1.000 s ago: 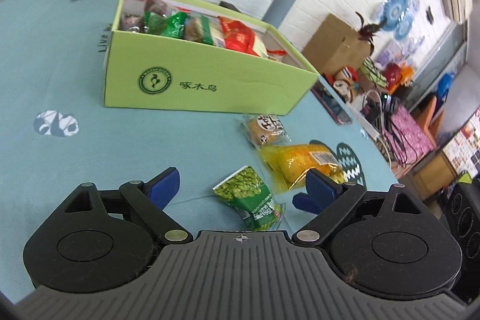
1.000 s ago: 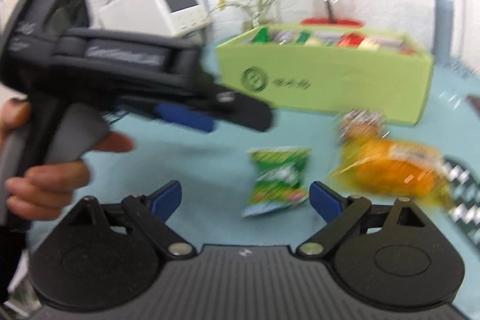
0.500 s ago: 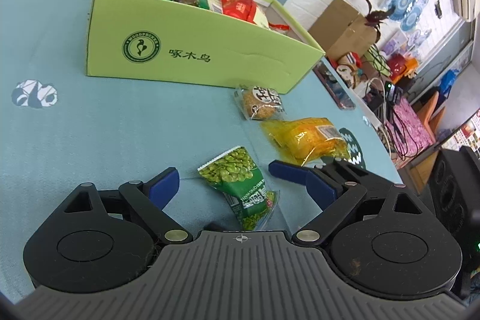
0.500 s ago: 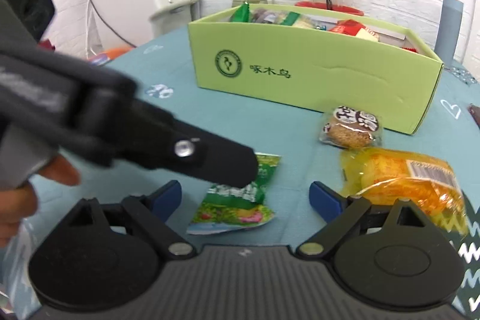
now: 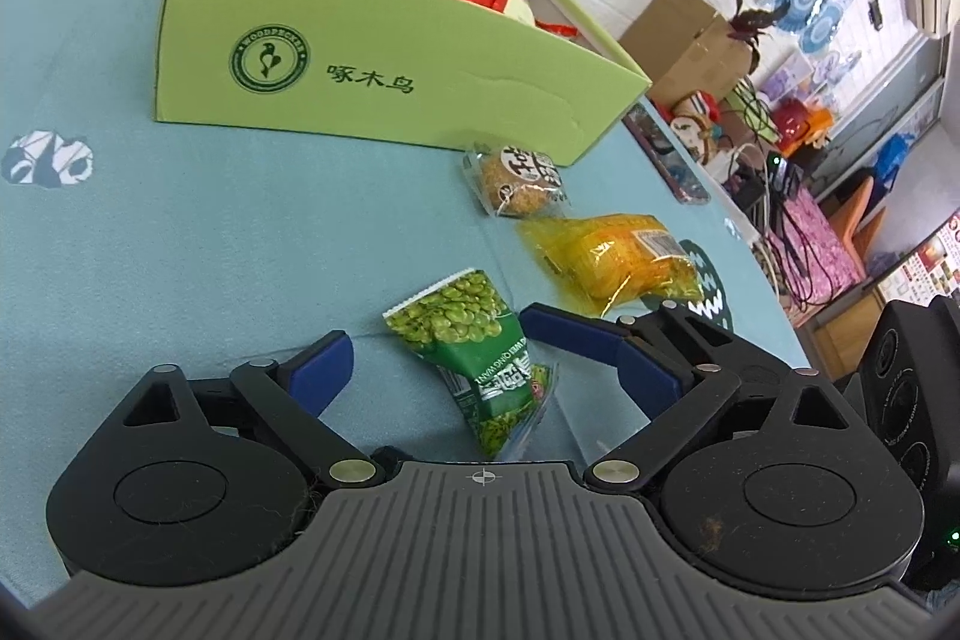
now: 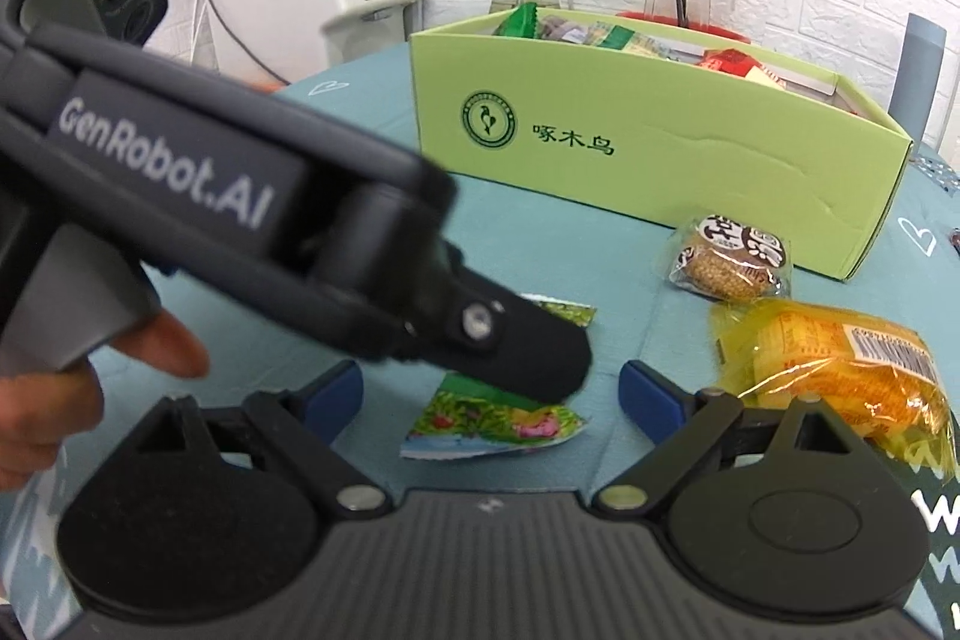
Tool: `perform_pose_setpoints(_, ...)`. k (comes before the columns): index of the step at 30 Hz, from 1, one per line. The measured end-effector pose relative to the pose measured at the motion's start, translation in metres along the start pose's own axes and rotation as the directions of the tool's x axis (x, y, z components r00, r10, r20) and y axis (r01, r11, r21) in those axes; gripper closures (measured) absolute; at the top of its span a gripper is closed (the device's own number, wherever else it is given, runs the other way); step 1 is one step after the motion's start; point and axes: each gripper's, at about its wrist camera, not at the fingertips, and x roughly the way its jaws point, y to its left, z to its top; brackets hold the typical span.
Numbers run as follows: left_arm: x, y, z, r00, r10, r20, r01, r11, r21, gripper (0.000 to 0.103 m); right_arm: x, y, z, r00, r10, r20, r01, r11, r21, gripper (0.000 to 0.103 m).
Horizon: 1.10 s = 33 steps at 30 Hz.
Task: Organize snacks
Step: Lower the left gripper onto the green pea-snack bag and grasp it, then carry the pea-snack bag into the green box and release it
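Left gripper (image 5: 477, 370) jaws spread wide, straddling the green crinkly plastic pea-snack packet (image 5: 480, 358) lying flat on the teal tablecloth (image 5: 180, 250); nothing held. Right gripper (image 6: 491, 388) also spread, empty, low over the cloth just beside the same packet, which the left tool partly hides in the right wrist view. Packet lies well short of the open light-green cardboard box (image 5: 390, 58), already loaded with wrapped snacks. Two more loose items sit between packet and box: a round sesame cake in clear wrap (image 5: 519, 181) just in front of the box wall, and a yellow cellophane-wrapped cake (image 5: 618, 259) next to it. Step in hand looks like a left-side pinch of the pea packet. To do it well: drop the blue finger pads (image 5: 321, 367) until they nearly touch the cloth, centre on the puffed middle rather than the flat sealed edge, close slowly so the slippery film bunches up instead of sliding out. Keep the right tool clear, its finger is close on the packet's right side and could collide. Lift straight, clear the box wall, release over a gap inside.
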Motion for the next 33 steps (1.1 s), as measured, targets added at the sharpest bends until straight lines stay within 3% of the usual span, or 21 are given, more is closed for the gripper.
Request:
perform_pose_setpoints(3, 0.003, -0.006, -0.002, 1.000, 0.011, -0.006, -0.011, 1.000, 0.027, 0.023, -0.006, 0.003, -0.005, 1.000, 0.011, 0.010, -0.011, 1.000, -0.006, 0.009)
perform_pose_setpoints(4, 0.003, -0.007, -0.002, 1.000, 0.009, -0.007, -0.009, 0.999, 0.037, 0.034, -0.009, 0.007, -0.011, 1.000, 0.010, 0.015, -0.010, 1.000, -0.009, 0.011)
perform_pose_setpoints(5, 0.004, -0.008, -0.003, 1.000, 0.002, -0.011, -0.001, 0.999, 0.049, 0.047, -0.011, 0.007, -0.012, 1.000, 0.011, 0.025, -0.011, 1.000, -0.012, 0.020)
perform_pose_setpoints(6, 0.006, -0.008, -0.004, 1.000, -0.003, -0.022, 0.004, 0.998, 0.055, 0.079, -0.013, 0.005, -0.013, 0.999, 0.018, 0.036, -0.018, 1.000, -0.007, 0.028)
perform_pose_setpoints(7, 0.008, -0.009, -0.004, 1.000, 0.001, -0.031, 0.001, 0.998, 0.055, 0.094, -0.016, 0.002, -0.013, 0.999, 0.016, 0.035, -0.017, 1.000, 0.009, 0.046)
perform_pose_setpoints(9, 0.008, -0.010, -0.002, 0.999, -0.008, -0.032, 0.009, 1.000, 0.028, 0.095, -0.022, 0.002, -0.013, 0.999, 0.009, 0.030, -0.010, 1.000, 0.008, 0.047)
perform_pose_setpoints(13, -0.010, -0.028, 0.028, 0.999, -0.018, 0.042, 0.015, 0.998, 0.068, 0.095, -0.038, -0.009, 0.007, 0.993, -0.016, 0.115, 0.016, 1.000, -0.004, 0.046)
perform_pose_setpoints(18, -0.026, -0.051, 0.098, 0.987, -0.016, 0.162, -0.004, 0.992, 0.127, 0.092, -0.041, -0.038, 0.066, 0.970, -0.021, 0.243, 0.030, 0.999, -0.035, 0.041)
perform_pose_setpoints(22, -0.005, -0.047, 0.152, 0.983, 0.009, 0.181, -0.034, 0.991, 0.133, 0.092, -0.010, -0.063, 0.108, 0.968, -0.047, 0.247, 0.060, 0.997, -0.046, 0.036)
perform_pose_setpoints(26, 0.025, -0.027, 0.186, 0.986, 0.041, 0.165, -0.056, 0.995, 0.087, 0.091, 0.027, -0.094, 0.129, 0.978, -0.017, 0.209, 0.020, 1.000, -0.013, 0.035)
perform_pose_setpoints(27, 0.031, -0.021, 0.191, 0.985, 0.045, 0.164, -0.058, 0.995, 0.075, 0.082, 0.038, -0.096, 0.133, 0.980, -0.015, 0.197, 0.019, 1.000, -0.016, 0.034)
perform_pose_setpoints(28, 0.034, -0.015, 0.195, 0.985, 0.045, 0.169, -0.057, 0.996, 0.071, 0.064, 0.044, -0.099, 0.135, 0.980, -0.016, 0.197, 0.020, 1.000, -0.018, 0.030)
perform_pose_setpoints(29, 0.035, -0.011, 0.197, 0.981, 0.052, 0.185, -0.065, 0.996, 0.064, 0.056, 0.049, -0.099, 0.138, 0.979, -0.019, 0.201, 0.023, 1.000, -0.021, 0.021)
perform_pose_setpoints(30, 0.032, -0.007, 0.198, 0.976, 0.059, 0.210, -0.072, 0.996, 0.057, 0.041, 0.046, -0.099, 0.137, 0.978, -0.027, 0.208, 0.033, 0.999, -0.026, 0.018)
perform_pose_setpoints(31, 0.027, -0.005, 0.198, 0.970, 0.056, 0.239, -0.071, 0.996, 0.055, 0.034, 0.041, -0.099, 0.139, 0.975, -0.035, 0.221, 0.043, 0.999, -0.031, 0.017)
perform_pose_setpoints(33, 0.013, -0.005, 0.195, 0.961, 0.024, 0.275, -0.042, 0.997, 0.061, 0.033, 0.024, -0.101, 0.134, 0.962, -0.047, 0.267, 0.057, 0.998, -0.030, 0.014)
